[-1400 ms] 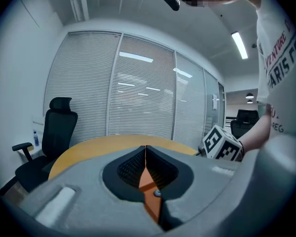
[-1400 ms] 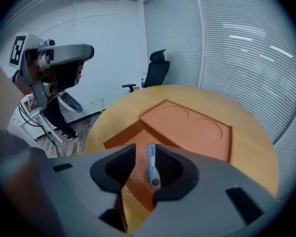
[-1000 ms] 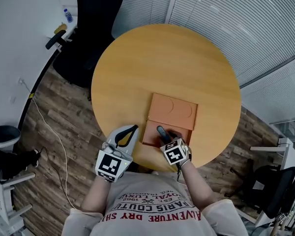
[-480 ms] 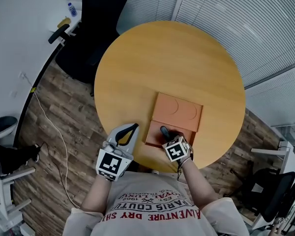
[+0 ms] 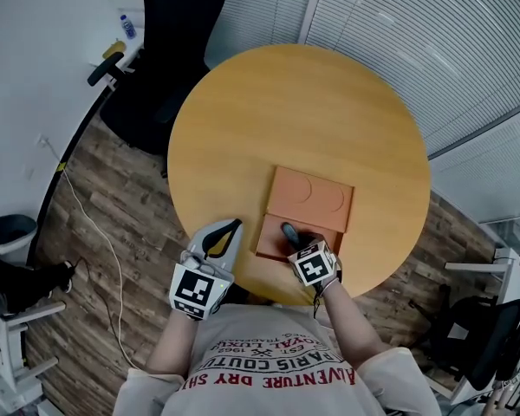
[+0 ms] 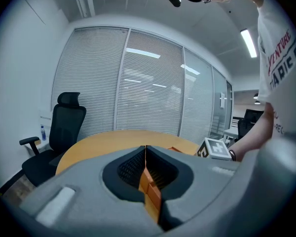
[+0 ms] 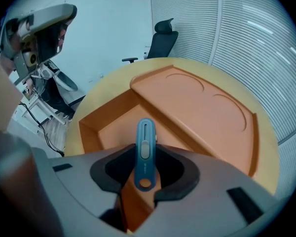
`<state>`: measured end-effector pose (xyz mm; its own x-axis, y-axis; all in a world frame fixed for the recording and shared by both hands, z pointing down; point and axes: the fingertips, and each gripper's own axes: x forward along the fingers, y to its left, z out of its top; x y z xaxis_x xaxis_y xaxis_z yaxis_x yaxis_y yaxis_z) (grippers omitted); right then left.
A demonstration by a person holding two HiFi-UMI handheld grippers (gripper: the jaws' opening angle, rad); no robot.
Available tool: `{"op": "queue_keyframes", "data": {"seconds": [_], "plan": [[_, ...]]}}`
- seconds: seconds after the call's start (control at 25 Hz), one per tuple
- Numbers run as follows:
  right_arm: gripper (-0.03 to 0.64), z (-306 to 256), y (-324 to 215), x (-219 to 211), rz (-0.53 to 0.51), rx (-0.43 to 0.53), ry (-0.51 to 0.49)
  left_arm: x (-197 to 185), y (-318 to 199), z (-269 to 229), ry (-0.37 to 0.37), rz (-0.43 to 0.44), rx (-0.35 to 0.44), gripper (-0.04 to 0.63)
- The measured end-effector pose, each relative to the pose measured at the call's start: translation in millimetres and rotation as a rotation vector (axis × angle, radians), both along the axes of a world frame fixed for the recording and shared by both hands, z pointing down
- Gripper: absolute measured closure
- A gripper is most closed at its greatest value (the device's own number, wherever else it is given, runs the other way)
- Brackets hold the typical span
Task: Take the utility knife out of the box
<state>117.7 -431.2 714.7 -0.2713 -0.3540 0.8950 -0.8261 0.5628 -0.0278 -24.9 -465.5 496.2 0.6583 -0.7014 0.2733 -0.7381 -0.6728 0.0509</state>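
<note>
An orange box lies open near the round table's front edge, its lid folded flat behind it. A blue utility knife stands in the box tray, and it shows dark in the head view. My right gripper points steeply down into the tray. Its jaws are closing with the knife between them, and a gap still shows on each side of the handle. My left gripper hovers at the table's edge left of the box, with its jaws shut on nothing.
The wooden table is bare beyond the box. A black office chair stands at the far left, with a cable on the floor below it. Blinds cover the glass wall behind. Another chair stands at the right.
Both hands keep their places. The right gripper stays over the box with the knife at its jaws, and the view shifts slightly.
</note>
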Motion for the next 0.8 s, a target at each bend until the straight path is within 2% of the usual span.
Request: {"op": "queue_keyframes", "data": {"seconds": [0.32, 0.64, 0.8], "plan": [[0.485, -63.0, -7.7, -7.5, 0.044, 0.115, -0.175, 2.2, 7.1, -13.2, 0.005, -0.022, 0.024, 0.584], [0.485, -125.0, -7.9, 11.1, 0.068, 0.293, -0.191, 7.1, 10.1, -33.6, 0.014, -0.041, 0.076, 0.584], [0.485, -174.8, -8.0, 21.1, 0.101, 0.428, -0.207, 11.3, 10.4, -46.3, 0.016, -0.040, 0.105, 0.584]]}}
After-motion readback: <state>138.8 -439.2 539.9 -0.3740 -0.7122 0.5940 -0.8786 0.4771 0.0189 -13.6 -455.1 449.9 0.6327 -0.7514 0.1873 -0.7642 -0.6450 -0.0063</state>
